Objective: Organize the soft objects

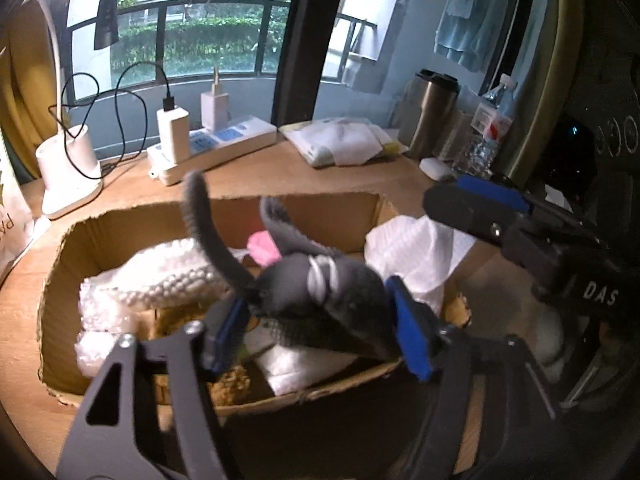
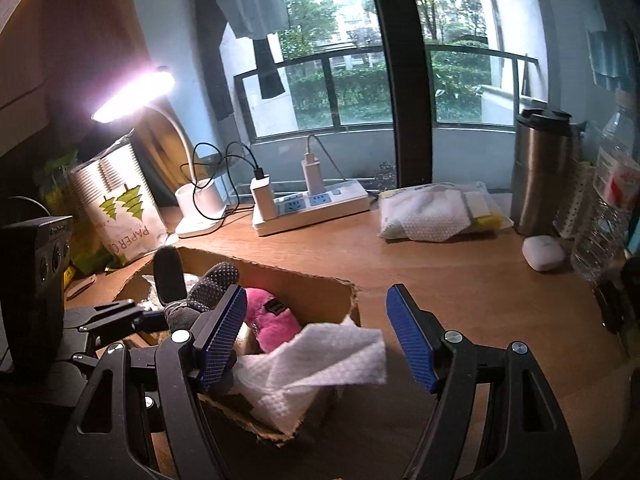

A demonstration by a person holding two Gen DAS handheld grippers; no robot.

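Note:
My left gripper [image 1: 320,328] is shut on a grey sock-like soft item [image 1: 320,292] with dotted soles, held over the open cardboard box [image 1: 132,220]. The box holds white bubble wrap [image 1: 168,276], a pink plush [image 2: 272,320] and a white cloth [image 2: 320,364] that drapes over its right wall. My right gripper [image 2: 316,340] is open and empty, just above the box's near right corner and the white cloth. In the right wrist view the left gripper [image 2: 152,316] shows at the left, holding the grey item [image 2: 212,284].
On the wooden desk behind the box stand a lit desk lamp [image 2: 200,204], a power strip with chargers [image 2: 316,204], a bag of white wipes [image 2: 436,212], a steel tumbler [image 2: 540,172], a white earbud case [image 2: 542,252], a water bottle [image 2: 608,208] and a paper bag [image 2: 124,212].

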